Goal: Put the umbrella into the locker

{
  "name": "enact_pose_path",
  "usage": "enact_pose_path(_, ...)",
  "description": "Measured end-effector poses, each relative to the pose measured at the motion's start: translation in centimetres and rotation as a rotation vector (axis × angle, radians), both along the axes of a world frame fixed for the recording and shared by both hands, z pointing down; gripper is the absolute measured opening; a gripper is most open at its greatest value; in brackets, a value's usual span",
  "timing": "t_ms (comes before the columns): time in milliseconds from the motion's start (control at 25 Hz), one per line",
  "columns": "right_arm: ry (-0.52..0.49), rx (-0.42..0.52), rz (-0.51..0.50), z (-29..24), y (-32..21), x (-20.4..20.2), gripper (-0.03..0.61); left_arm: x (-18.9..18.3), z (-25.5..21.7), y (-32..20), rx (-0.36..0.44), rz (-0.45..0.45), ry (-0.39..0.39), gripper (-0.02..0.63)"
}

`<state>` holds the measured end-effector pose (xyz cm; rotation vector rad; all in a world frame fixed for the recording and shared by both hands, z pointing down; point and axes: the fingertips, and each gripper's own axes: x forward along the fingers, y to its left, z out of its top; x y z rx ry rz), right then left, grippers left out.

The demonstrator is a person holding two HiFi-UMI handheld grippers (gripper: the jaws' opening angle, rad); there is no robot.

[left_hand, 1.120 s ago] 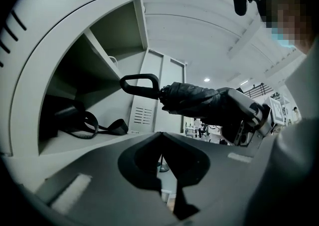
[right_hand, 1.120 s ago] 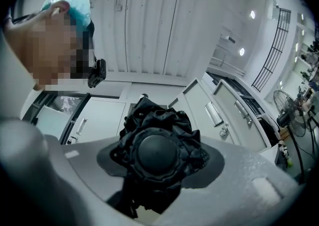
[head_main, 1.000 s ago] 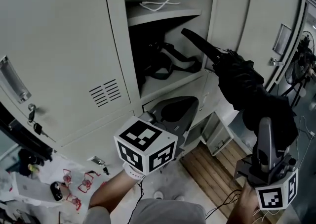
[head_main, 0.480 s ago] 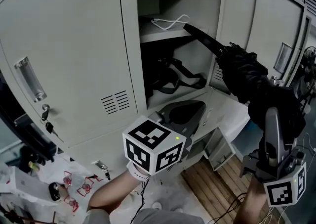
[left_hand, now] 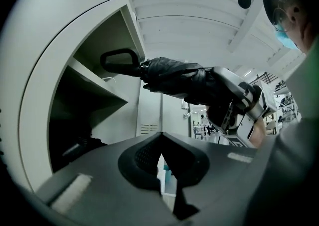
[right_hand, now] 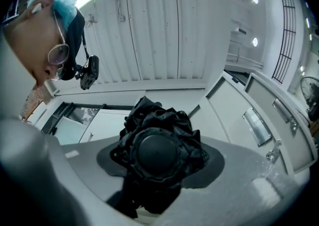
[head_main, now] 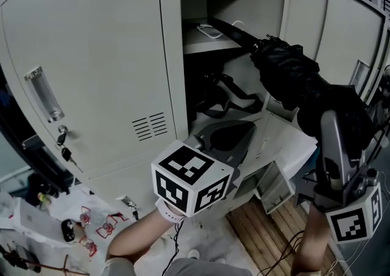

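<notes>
**Umbrella handle at the locker's upper shelf**

The right gripper (head_main: 332, 131) is clenched round the folded black umbrella (head_main: 286, 74) at its tip end. The handle pokes into the open locker (head_main: 170, 55), over the front edge of the upper shelf (head_main: 204, 44) and near a white cable (head_main: 207, 30). The left gripper (head_main: 241, 131) hangs lower, before the opening, with its jaws closed on nothing.

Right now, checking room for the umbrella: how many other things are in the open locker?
2: a white cable on the upper shelf, and a black strapped item below it. The dark interior may hide more.
</notes>
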<state>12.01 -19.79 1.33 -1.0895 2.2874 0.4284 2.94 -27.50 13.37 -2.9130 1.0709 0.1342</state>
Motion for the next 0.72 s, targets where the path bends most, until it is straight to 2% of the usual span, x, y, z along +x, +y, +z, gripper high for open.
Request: enact_pose_path(720, 0.050, 0.012, -0.138, -2.8, -4.4, -5.8, 0.252, -3.5, -0.6, 0.2, 0.020, -0.095, -0.001, 0.015)
